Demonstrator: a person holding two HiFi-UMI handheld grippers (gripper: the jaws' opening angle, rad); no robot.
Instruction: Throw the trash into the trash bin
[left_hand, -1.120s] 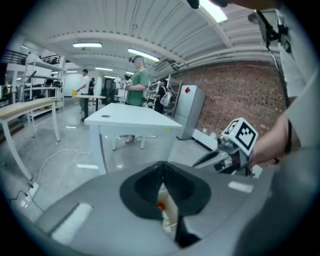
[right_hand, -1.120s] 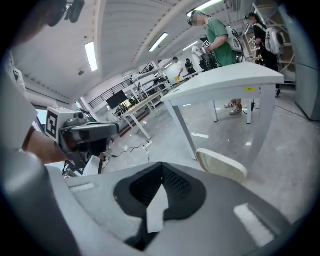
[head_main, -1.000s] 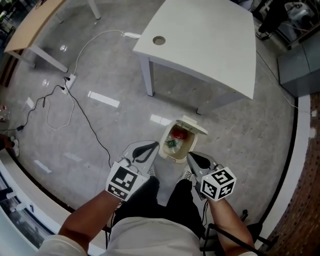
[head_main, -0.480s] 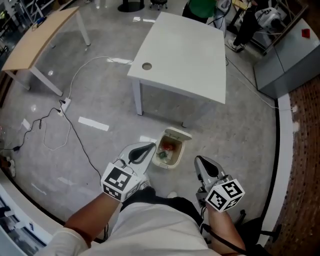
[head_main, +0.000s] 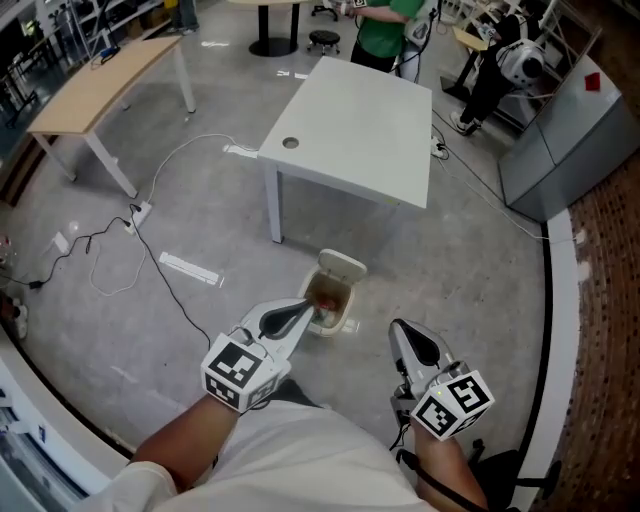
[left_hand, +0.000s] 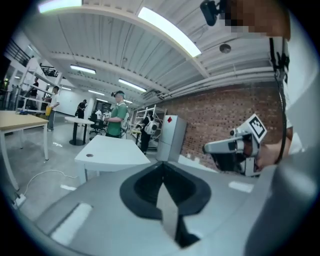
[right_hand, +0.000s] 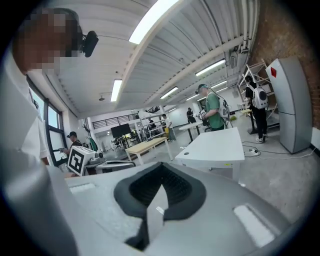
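head view: trash sits in the bin on the floor by a table
left gripper and right gripper hang near the bin, jaws of each pressed together with nothing between them.

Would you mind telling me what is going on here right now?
A person stands over a small trash bin on the floor near a white table, holding a gripper in each hand. The bin's lid is open and some trash lies inside. The left gripper and the right gripper are both shut and empty, so nothing is being carried.
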